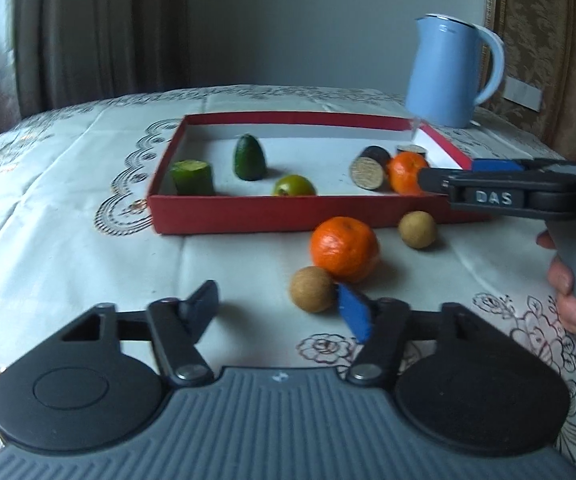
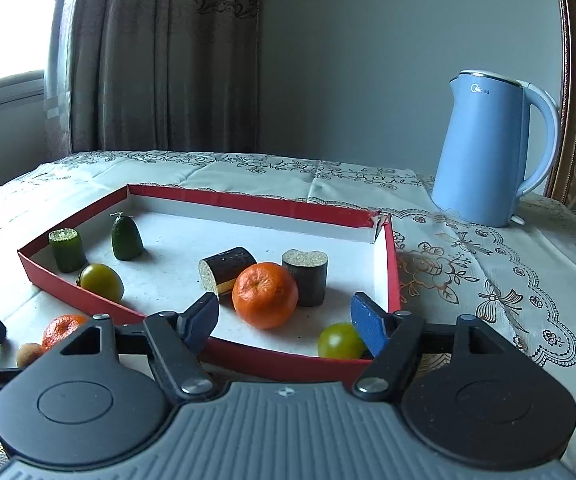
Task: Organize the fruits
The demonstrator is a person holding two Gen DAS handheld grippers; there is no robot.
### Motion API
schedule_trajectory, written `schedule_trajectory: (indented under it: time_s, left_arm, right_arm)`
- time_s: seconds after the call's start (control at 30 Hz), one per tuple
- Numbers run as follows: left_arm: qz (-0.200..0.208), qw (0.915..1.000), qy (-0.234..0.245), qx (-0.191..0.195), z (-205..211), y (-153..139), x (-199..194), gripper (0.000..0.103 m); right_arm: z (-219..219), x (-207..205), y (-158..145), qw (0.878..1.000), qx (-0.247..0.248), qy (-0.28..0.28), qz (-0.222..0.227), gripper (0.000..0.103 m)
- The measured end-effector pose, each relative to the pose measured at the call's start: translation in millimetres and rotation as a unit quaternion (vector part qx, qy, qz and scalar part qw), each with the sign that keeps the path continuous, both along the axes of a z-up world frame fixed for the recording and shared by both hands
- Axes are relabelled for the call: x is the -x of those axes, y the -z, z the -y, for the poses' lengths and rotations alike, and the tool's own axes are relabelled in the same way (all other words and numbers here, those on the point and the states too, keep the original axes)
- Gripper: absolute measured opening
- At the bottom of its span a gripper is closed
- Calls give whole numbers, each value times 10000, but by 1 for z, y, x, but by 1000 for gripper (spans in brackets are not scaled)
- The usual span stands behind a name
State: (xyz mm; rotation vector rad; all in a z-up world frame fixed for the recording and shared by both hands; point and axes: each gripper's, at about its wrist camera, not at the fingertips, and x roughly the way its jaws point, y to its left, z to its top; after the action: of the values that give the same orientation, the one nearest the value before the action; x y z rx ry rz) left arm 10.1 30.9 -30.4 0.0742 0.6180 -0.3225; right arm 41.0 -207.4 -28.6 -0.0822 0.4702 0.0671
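Left claw (image 1: 280, 310), low in its frame, stood part open and empty, with a longan (image 1: 313, 289) touching its right pad. Right claw (image 2: 288, 322) gaped wide over the tray (image 2: 288, 360), holding nothing; a mandarin (image 2: 265, 295) sat mid-frame inside.

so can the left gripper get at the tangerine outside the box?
Probably yes: the left gripper is open, the tangerine lies just ahead on bare cloth; only the small brown fruit at its right finger crowds the approach.
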Motion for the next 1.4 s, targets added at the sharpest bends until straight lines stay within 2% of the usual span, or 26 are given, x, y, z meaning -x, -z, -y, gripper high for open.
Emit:
schedule_trajectory:
  time_s: [0.03,0.17,0.33,0.6,1.0,1.27,1.4]
  left_arm:
    - [1,10000,83,-54,3,0,0,50]
    - [13,9998,209,-50,7,2,0,34]
    - [42,9996,287,41,5,2,1,24]
    - [105,9996,226,155,-1,0,3,24]
    - [286,9988,-82,381,-18,-19,1,24]
    - [381,9973,-220,592,-20,-38,-29,24]
    - [375,9975,-206,562,-17,-42,-50,24]
  right_arm:
    - [0,0,0,10000,9,19,-9,78]
    - [0,0,0,10000,1,31,5,79]
    - [0,1,0,10000,-42,-15,-20,79]
    - [0,0,1,10000,-35,41,-17,81]
    - [1,1,1,10000,-23,74,5,82]
    - [-1,2,1,10000,3,83,20,83]
    - [-1,2,2,10000,9,95,24,83]
